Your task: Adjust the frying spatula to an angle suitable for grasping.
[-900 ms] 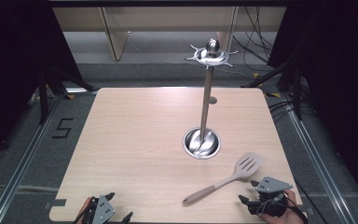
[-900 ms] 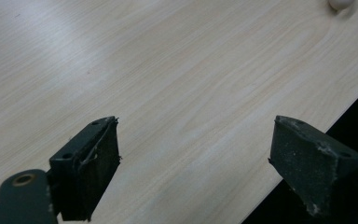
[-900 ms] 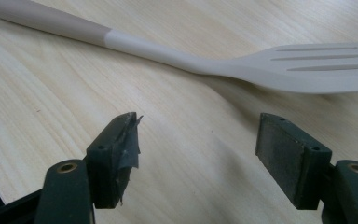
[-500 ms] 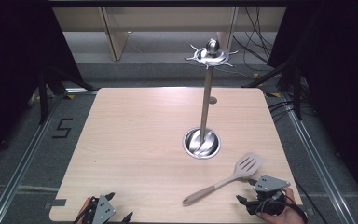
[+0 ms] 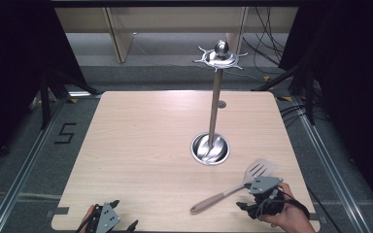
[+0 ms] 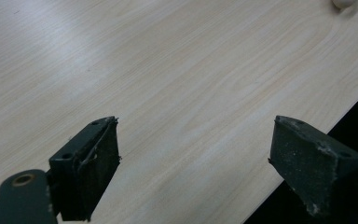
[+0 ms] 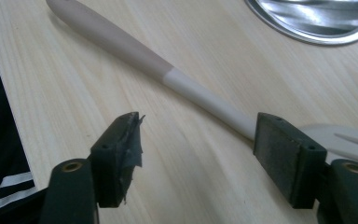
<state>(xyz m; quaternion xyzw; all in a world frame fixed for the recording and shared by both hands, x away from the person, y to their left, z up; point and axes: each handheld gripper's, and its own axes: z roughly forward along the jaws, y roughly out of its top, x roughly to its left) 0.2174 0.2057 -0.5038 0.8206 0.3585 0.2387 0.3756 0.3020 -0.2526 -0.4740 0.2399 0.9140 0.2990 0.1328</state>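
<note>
1. Landmark: a metal utensil stand (image 5: 213, 104) rests on the wooden table (image 5: 141, 145). Its round, shiny base (image 5: 210, 148) sits slightly right of the table's middle. A thin upright pole rises from the base to a crown of hooks (image 5: 217, 57) topped by a ball.
2. Slotted spatula (image 5: 233, 187): it lies flat on the table, on the near right side of the stand's base and apart from it. Its pale slotted blade (image 5: 258, 169) points toward the base; its handle runs away from the base toward the near table edge, ending in a darker tan grip (image 7: 107, 39).
3. Right gripper (image 5: 264, 201): held in a hand (image 5: 291, 218) at the near right corner of the table, on the near side of the spatula's blade as seen from the stand. In the right gripper view its jaws stand wide apart above the table, holding nothing. The spatula's pale neck (image 7: 205, 100) runs past the tip of one jaw; whether it touches that jaw cannot be told. The rim of the stand's base (image 7: 314, 21) shows at the top of that view.
4. Left gripper (image 5: 108, 219): at the near left edge of the table, well apart from the stand. In the left gripper view (image 6: 196, 158) its jaws are spread wide over bare wood at the table edge and hold nothing.
</note>
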